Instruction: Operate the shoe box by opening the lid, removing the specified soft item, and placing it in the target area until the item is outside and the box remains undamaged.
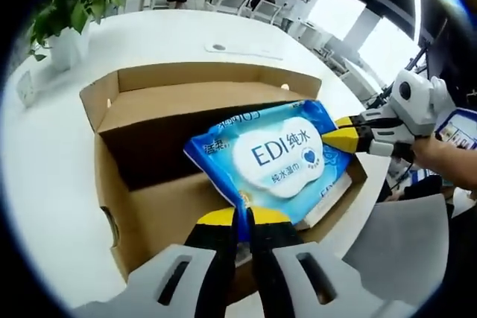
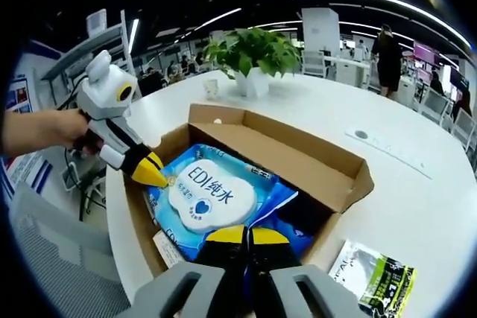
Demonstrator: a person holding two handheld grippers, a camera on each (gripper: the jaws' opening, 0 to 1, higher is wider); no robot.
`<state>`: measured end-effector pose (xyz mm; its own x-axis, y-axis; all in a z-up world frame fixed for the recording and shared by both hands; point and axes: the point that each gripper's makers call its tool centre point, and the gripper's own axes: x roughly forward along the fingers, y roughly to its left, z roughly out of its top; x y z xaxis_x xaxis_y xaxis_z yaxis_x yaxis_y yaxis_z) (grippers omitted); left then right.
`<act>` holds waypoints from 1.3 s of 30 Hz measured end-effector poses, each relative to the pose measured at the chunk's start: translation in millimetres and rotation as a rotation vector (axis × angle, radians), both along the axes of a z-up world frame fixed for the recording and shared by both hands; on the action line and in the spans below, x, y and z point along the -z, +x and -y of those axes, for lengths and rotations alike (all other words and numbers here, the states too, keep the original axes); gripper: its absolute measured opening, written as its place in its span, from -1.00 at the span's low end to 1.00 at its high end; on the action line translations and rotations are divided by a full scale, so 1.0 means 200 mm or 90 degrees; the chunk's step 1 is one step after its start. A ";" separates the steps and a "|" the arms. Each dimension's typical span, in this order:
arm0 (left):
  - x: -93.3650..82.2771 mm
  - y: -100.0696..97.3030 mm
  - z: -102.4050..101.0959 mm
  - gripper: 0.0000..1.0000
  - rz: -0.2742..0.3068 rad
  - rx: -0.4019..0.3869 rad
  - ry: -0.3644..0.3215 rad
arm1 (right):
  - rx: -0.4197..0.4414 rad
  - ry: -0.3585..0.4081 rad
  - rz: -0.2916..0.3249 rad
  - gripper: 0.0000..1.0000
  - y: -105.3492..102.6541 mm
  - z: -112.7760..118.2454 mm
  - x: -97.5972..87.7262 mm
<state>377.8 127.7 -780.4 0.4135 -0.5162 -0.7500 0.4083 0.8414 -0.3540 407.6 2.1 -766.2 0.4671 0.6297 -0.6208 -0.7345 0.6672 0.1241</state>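
A blue and white pack of wet wipes sits tilted over the open cardboard shoe box, its lid folded back. My left gripper is shut on the pack's near edge; in the right gripper view the left gripper enters from the left, held by a hand. My right gripper is shut on the opposite edge; in the left gripper view the right gripper pinches the pack's right corner. The dark inside of the box lies beneath the pack.
The box rests on a round white table. A potted plant stands at the table's far side. A green and black packet lies beside the box. A white card is tucked under the pack.
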 end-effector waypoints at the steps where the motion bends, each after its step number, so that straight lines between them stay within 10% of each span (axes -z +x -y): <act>1: -0.01 0.00 0.00 -0.95 0.002 0.001 0.000 | 0.000 0.001 0.001 -1.00 0.00 0.00 -0.01; 39: -0.22 0.08 0.37 -0.97 0.034 0.033 -0.019 | 0.079 0.033 -0.017 -1.00 0.03 0.38 -0.19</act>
<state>394.2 54.6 -735.7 0.4247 -0.5596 -0.7117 0.4694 0.8083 -0.3555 413.7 -74.6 -728.0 0.5273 0.6001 -0.6016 -0.6428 0.7447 0.1794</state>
